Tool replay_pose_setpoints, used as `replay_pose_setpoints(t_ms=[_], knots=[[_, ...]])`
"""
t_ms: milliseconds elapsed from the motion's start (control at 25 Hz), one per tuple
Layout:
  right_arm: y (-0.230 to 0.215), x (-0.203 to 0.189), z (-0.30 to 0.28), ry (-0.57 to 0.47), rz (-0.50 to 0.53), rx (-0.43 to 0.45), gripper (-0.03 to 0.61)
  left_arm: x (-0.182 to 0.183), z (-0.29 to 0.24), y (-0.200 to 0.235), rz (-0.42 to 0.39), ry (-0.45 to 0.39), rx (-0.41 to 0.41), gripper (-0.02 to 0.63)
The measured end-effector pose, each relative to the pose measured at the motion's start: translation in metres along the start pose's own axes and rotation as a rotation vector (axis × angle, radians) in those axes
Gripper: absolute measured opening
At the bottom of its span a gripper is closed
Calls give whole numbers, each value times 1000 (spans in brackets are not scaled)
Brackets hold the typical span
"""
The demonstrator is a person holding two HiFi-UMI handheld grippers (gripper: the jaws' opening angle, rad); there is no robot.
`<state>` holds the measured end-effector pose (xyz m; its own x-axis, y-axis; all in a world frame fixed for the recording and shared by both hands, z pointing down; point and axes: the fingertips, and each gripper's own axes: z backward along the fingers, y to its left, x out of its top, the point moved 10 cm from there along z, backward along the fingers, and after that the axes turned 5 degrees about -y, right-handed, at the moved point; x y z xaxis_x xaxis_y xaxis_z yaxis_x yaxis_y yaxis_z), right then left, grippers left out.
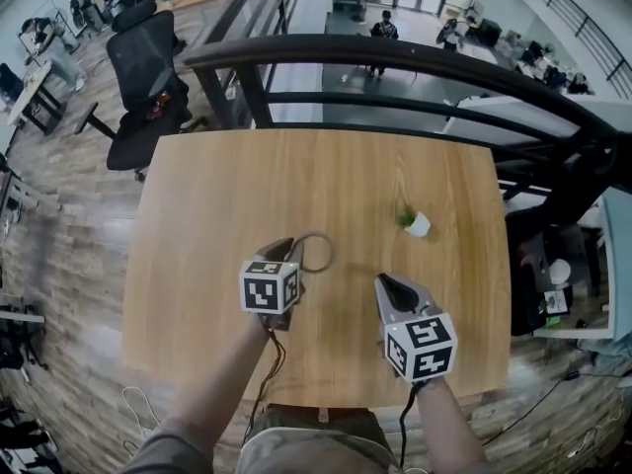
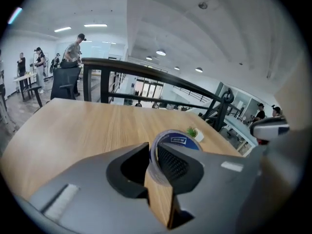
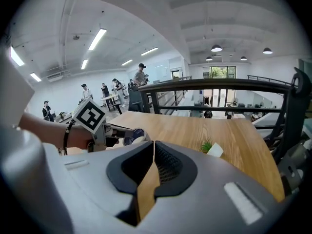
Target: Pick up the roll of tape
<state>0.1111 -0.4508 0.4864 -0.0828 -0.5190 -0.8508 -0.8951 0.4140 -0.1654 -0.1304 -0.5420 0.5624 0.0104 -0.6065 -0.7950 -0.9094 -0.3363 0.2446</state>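
The grasp, which is the main part of the job, looks done. The left hand-held gripper (image 1: 288, 255) is clamped on the roll of tape (image 1: 330, 253). In the left gripper view its jaws are closed on the near wall of the roll of tape (image 2: 180, 139), one pad outside the ring and the other inside the core, and the rest of the ring stands out beyond the tips. From the head view the roll sits at the front of that hand-held gripper, over the middle of the wooden surface (image 1: 217, 196). In the right gripper view the roll of tape (image 3: 132, 135) appears carried at the tip of the left tool and seems clear of the wood. The gap beneath it cannot be made out for certain, so whether the lift is complete is a judgement and not a plain sighting. The right hand-held gripper (image 1: 387, 282) takes no part. Its jaws meet with nothing between them, as the right gripper view shows (image 3: 152, 152), and it hangs over the near right part of the surface, well apart from the roll. A small potted plant (image 1: 415, 222) stands untouched farther back on the right. What is left, as far as can be judged, is only to raise the roll clearly above the surface and hold it steady. The pinch on a single wall of the ring looks narrow, so the roll could swing or slip if moved quickly.
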Motion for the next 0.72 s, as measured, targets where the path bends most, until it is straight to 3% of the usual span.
replay_pose_setpoints(t_ms=[320,720], knots=[[27,40,62,-138,50,1,18,47,92,-23,-97,-177,-32,52],[78,75,135,-278,153,29,18,62,205,-43,-127,-320,-66,52]])
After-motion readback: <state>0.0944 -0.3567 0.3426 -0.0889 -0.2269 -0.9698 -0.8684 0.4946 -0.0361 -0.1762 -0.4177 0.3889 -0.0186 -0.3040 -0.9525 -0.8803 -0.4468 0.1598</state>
